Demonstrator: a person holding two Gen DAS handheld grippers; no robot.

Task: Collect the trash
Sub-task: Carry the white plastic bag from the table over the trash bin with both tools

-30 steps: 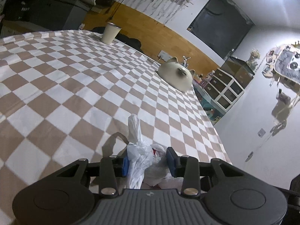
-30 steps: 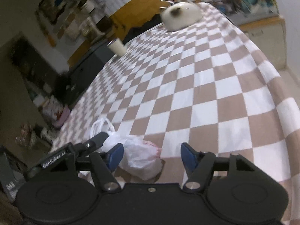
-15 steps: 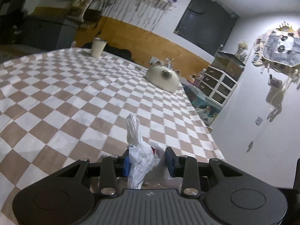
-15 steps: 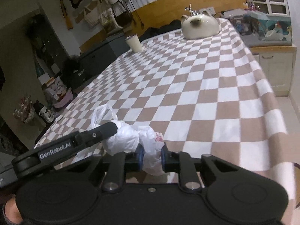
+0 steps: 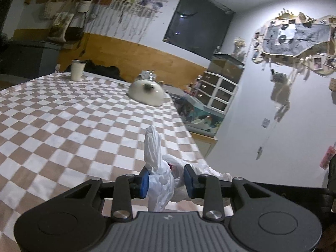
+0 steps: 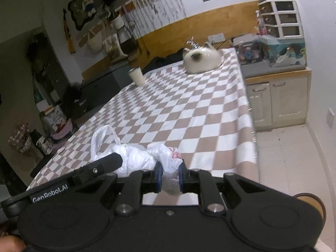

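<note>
Bag: white plastic bag [image 5: 159, 180] was seen at the near edge of the checked table [image 5: 63, 126]
Left hand-held gripper [image 5: 167, 181]: jaws were just closing, bag plastic pinched
Right hand-held gripper [image 6: 169, 178]: clamped on the bag's other bunch
Advice: both grips should be kept firm, hands raised together

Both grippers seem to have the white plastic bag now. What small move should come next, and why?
Probably lift the white plastic bag straight up, both hands together. The right gripper, whose jaws have just been closing, pinches one bunch of plastic, and the left gripper has another between its jaws. The bag lies near the checkered tablecloth's front edge, so dragging might pull it.
</note>
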